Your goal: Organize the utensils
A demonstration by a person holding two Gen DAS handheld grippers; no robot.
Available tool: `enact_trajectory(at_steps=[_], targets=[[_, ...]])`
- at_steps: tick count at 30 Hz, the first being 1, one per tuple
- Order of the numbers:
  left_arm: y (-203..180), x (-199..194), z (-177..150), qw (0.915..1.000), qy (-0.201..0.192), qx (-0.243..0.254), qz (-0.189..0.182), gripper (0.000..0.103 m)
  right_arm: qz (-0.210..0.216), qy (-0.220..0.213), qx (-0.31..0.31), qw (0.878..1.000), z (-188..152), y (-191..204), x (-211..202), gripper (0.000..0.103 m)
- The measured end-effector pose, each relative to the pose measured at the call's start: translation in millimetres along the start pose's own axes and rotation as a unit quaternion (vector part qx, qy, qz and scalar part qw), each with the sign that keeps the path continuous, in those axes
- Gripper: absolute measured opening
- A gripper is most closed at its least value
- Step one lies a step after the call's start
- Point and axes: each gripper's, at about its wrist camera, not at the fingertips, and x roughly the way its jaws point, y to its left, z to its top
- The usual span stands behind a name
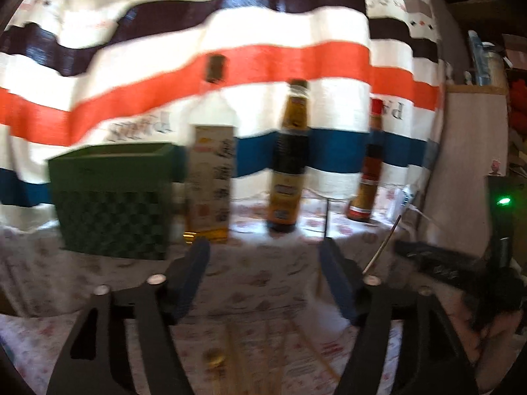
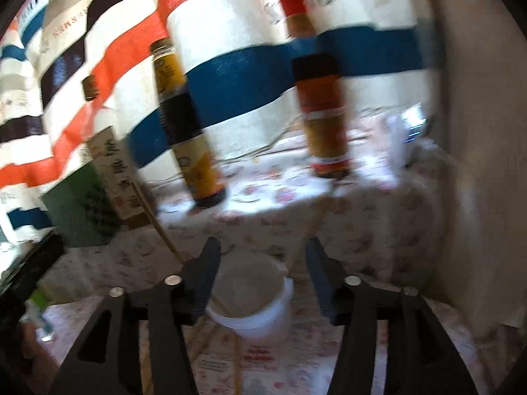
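My left gripper (image 1: 265, 250) is open and empty above the patterned tablecloth. A green lattice holder (image 1: 113, 200) stands ahead to its left. Wooden chopsticks (image 1: 273, 355) lie on the cloth below its fingers. My right gripper (image 2: 262, 247) is open, its fingers on either side of a white cup (image 2: 253, 299) with chopsticks (image 2: 158, 220) leaning out of it. More chopsticks (image 2: 235, 362) lie on the cloth under it. The green holder (image 2: 82, 207) shows at far left there. The frames are blurred.
A boxed bottle (image 1: 210, 184), a dark sauce bottle (image 1: 290, 164) and a red-capped bottle (image 1: 369, 164) stand along the back before a striped curtain (image 1: 230, 49). The other gripper (image 1: 461, 273) shows at right. A pale wall (image 2: 477, 164) closes the right side.
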Motion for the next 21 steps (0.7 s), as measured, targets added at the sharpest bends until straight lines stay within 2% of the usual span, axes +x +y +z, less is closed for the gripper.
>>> enact_trajectory(at_steps=[1, 3, 5, 9, 11, 13, 16, 21], targets=[[7, -11, -2, 0.9998, -0.014, 0.001, 0.014, 0.078, -0.01, -0.01, -0.006, 1.0, -1, 3, -10, 0.066], [15, -30, -5, 0.999, -0.035, 0.003, 0.027, 0.082, -0.004, -0.043, -0.014, 0.999, -6, 9, -38, 0.078], [23, -48, -10, 0.9983, -0.047, 0.003, 0.035, 0.084, 0.009, -0.058, -0.016, 0.998, -12, 17, -58, 0.078], [31, -71, -22, 0.9981, -0.047, -0.005, 0.039, 0.093, 0.069, -0.024, -0.029, 0.997, -24, 37, -71, 0.078], [35, -78, -31, 0.9979, -0.043, -0.013, 0.047, 0.097, 0.085, -0.018, -0.031, 0.996, -31, 45, -75, 0.078], [41, -82, -41, 0.9972, -0.046, -0.032, 0.05, 0.103, 0.092, -0.024, -0.034, 0.995, -40, 52, -79, 0.083], [47, -76, -55, 0.9974, -0.038, -0.037, 0.049, 0.102, 0.1, -0.037, -0.037, 0.994, -56, 58, -77, 0.086], [55, -55, -73, 0.9975, 0.005, -0.021, 0.067, 0.102, 0.086, -0.001, -0.061, 0.994, -81, 62, -52, 0.086]])
